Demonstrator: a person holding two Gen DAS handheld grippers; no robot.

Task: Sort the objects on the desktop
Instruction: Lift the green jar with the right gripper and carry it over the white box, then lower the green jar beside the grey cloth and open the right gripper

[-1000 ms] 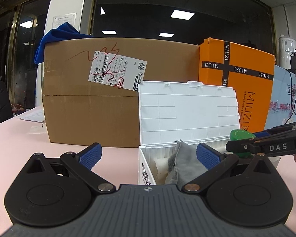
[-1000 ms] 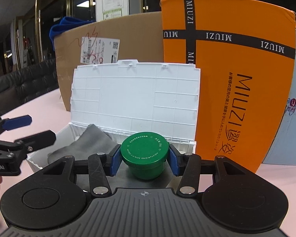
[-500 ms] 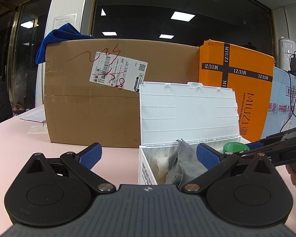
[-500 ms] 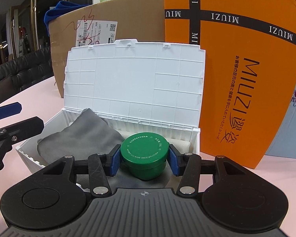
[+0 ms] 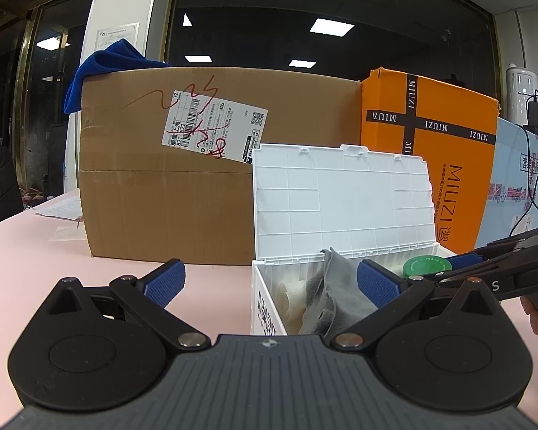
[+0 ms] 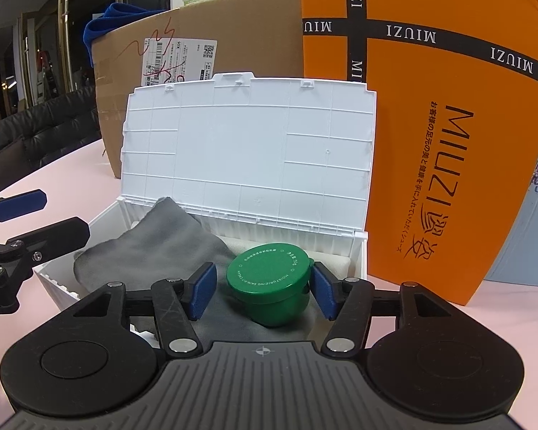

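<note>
- The right gripper (image 6: 262,290) is hovering over the open white storage box (image 6: 358,251), its fingers parted, with the green jar (image 6: 270,286) tilted between them; the right pad (image 6: 324,295) may be touching it, the left is clear.
- The jar is lying in the box's right end, beside a grey cloth (image 6: 150,243).
- The left gripper (image 5: 269,281) is waiting just beside the box, fingers spread wide and gripping nothing.
- The right hand's tool is the nearer to the jar.

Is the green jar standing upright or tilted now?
Tilted. In the right wrist view the green jar leans, its lid facing up and left, inside the white box, on the grey cloth.
</note>
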